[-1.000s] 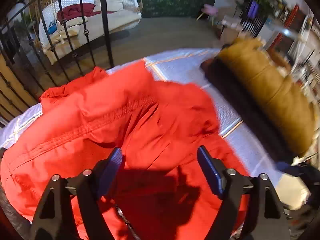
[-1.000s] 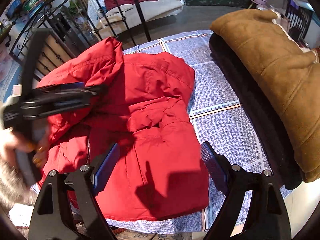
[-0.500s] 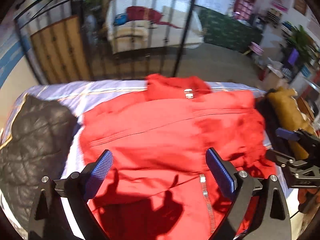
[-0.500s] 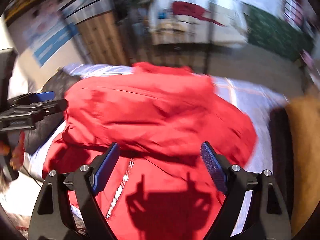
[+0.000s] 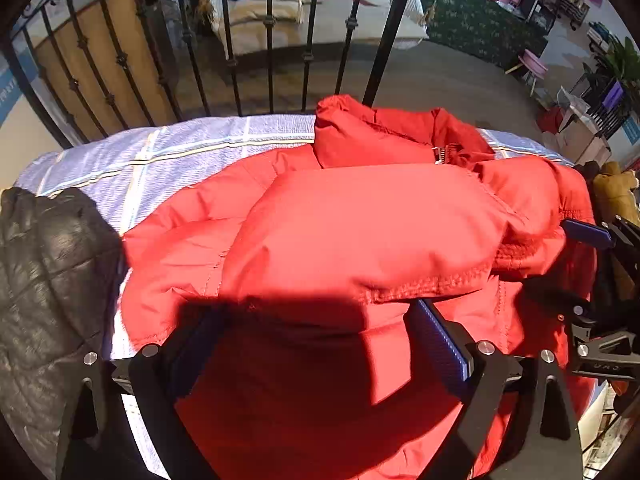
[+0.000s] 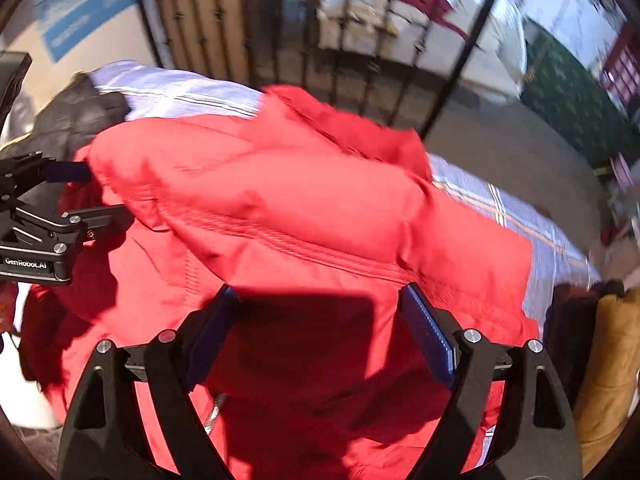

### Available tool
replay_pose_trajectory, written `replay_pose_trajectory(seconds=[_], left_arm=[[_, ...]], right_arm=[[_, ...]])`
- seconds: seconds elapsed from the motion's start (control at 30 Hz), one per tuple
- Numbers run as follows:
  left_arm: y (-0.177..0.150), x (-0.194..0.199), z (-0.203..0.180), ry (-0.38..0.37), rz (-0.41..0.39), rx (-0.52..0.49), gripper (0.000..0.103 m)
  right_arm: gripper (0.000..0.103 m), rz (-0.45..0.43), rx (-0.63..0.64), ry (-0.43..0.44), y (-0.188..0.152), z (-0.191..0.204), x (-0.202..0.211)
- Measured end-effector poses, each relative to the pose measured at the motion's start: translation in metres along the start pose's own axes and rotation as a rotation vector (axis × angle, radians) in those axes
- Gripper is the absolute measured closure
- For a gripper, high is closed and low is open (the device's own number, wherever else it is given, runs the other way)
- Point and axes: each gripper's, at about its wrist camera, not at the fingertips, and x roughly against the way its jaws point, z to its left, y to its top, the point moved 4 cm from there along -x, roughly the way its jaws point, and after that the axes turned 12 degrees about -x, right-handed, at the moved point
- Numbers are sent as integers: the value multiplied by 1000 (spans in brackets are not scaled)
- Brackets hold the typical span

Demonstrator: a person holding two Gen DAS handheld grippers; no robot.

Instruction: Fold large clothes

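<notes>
Your red puffer jacket (image 5: 360,240) now lies across the middle of the checked bed cover (image 5: 160,156), collar toward the far railing, with one sleeve folded flat across the chest. A second ago you were looking along it from the side; both views have since swung round to face it from the hem end. The sleeve fold looks done, so the body fold is probably next. Your left gripper (image 5: 316,352) widened over that second and now hangs wide apart and empty above the near hem; your right gripper (image 6: 320,340) is also wide and empty. To the left, a black quilted jacket (image 5: 48,280) touches the red one's edge; to the right, a tan coat (image 6: 608,360) sits near. The iron railing (image 5: 308,40) blocks the far side, so your free room is at the near edge
</notes>
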Motion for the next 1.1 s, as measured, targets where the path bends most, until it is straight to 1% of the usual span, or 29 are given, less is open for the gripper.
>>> replay_pose_trajectory(seconds=[0.13, 0.2, 0.27, 0.37, 0.43, 0.57, 0.77, 0.93, 1.1], left_arm=[[6, -36, 5, -42, 84, 37, 8], [6, -49, 4, -33, 117, 28, 6], [5, -62, 3, -23, 139, 12, 6], [2, -77, 5, -36, 178, 27, 6], [0, -85, 4, -35, 196, 17, 6], [-3, -94, 0, 3, 200, -22, 6], [-6, -99, -4, 61, 186, -44, 5], [-6, -94, -5, 71, 184, -47, 5], [-8, -75, -7, 69, 187, -53, 6]], right_arm=[[20, 56, 19, -47, 7, -6, -33], [18, 81, 40, -89, 11, -1, -51], [14, 115, 48, -124, 11, 3, -70], [11, 178, 55, -152, 12, 7, -94], [11, 211, 66, -163, 14, 10, -105], [10, 251, 74, -173, 19, 10, -124], [9, 270, 65, -185, 20, 11, -139], [9, 265, 60, -178, 20, 11, -140], [9, 240, 45, -172, 15, 11, -132]])
